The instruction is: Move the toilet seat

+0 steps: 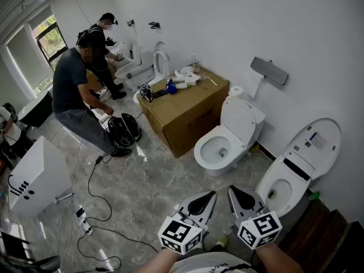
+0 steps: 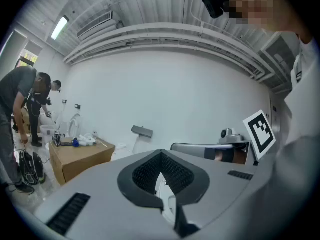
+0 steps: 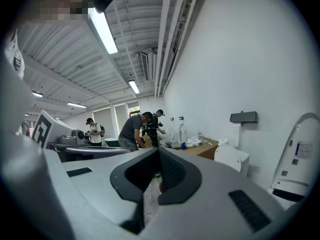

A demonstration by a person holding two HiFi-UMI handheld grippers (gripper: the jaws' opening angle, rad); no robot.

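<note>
Bare floor (image 1: 153,181) lies open before the near toilet (image 1: 281,189) and the middle toilet (image 1: 219,149), both lids raised. A cardboard box (image 1: 185,115) stands just beside the middle one. Cables (image 1: 89,182) trail across the floor farther left.

Two handheld grippers: the left gripper (image 1: 209,197) and the right gripper (image 1: 234,192) have smooth, pale grey shells that taper to a point. Black ribbed pads line the jaws, and dark slotted vents mark the top of each shell. The left cube (image 1: 181,235) and the right cube (image 1: 259,230) are white, printed with black square markers. The person wears a white shirt (image 1: 213,263) and a black head camera (image 2: 216,1).
</note>
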